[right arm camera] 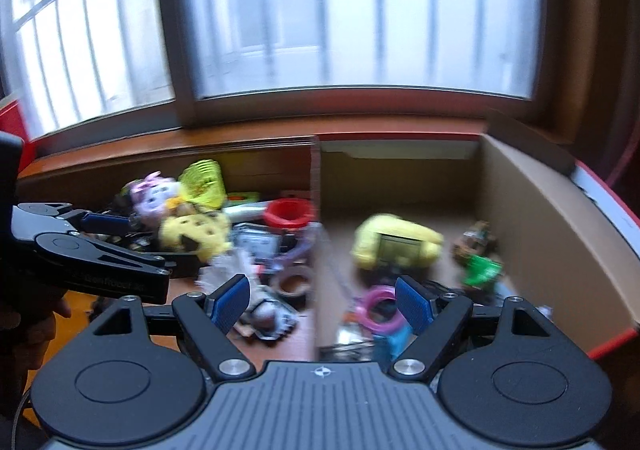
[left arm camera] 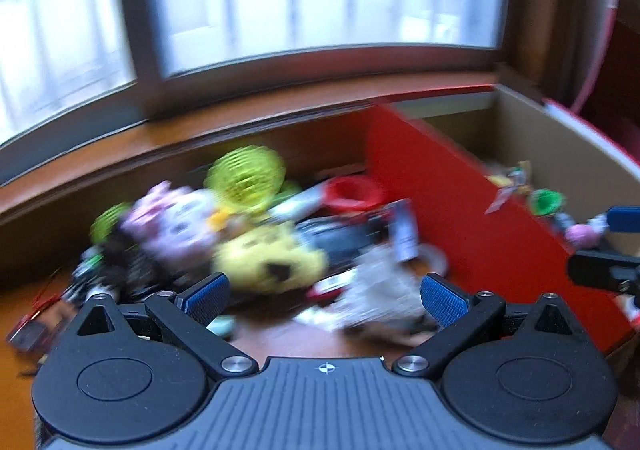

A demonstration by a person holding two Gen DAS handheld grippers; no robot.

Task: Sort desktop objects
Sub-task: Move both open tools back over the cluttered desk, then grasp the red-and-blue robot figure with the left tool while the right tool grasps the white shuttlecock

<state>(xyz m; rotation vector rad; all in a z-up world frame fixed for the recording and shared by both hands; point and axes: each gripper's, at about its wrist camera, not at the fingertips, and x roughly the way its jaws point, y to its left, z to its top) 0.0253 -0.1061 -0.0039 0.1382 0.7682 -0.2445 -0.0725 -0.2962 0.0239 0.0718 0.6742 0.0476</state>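
Note:
A blurred pile of desk objects lies on the wooden desk: a yellow plush (left arm camera: 272, 262), a pink-white plush (left arm camera: 176, 221), a green-yellow coil (left arm camera: 248, 173), a red cup (left arm camera: 352, 193) and a white crumpled packet (left arm camera: 380, 290). My left gripper (left arm camera: 324, 296) is open and empty, just in front of the pile. My right gripper (right arm camera: 322, 302) is open and empty over the left wall of the cardboard box (right arm camera: 540, 217). In the box lie a yellow toy (right arm camera: 396, 242), a pink ring (right arm camera: 380, 310) and a green item (right arm camera: 482, 268). The left gripper also shows in the right wrist view (right arm camera: 104, 226).
The box has red outer walls (left arm camera: 460, 217) and stands right of the pile. A raised wooden sill (right arm camera: 240, 145) and a window run behind everything. A tape roll (right arm camera: 294, 284) lies by the box wall. The other gripper's fingers (left arm camera: 616, 246) reach in at the right edge.

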